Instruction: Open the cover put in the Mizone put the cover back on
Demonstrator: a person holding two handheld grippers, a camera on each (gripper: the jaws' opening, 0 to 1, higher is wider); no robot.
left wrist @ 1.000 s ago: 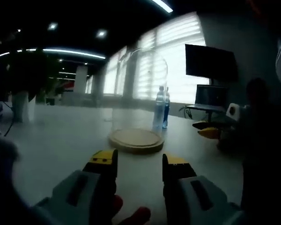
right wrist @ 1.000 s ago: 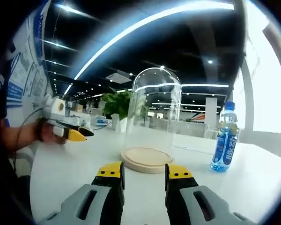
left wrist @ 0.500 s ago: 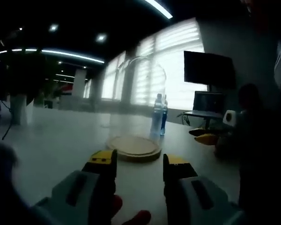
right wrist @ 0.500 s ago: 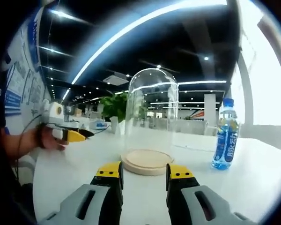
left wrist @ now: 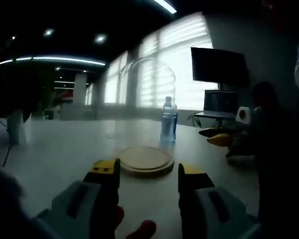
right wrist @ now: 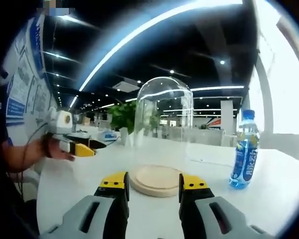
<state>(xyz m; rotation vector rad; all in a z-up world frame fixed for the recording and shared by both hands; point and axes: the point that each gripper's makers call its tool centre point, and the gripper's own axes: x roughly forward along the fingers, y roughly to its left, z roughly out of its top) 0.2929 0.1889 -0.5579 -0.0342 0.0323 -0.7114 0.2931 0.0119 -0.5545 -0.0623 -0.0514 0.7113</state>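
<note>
The glass cover (right wrist: 163,130) sat on its wooden base (right wrist: 157,180), with the bottle (right wrist: 244,151) standing outside on the table (right wrist: 269,194), so every step remained. Both the right gripper (right wrist: 152,182) and the left gripper (left wrist: 146,170) had jaws apart, holding nothing.

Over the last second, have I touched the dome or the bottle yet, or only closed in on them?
Only closed in. Both grippers have eased toward the wooden base, and the left gripper has opened a little wider; the right gripper is open as before, empty. Nothing was gripped or released. The glass dome still sits on the base, and the Mizone bottle still stands upright beside it on the table.
</note>
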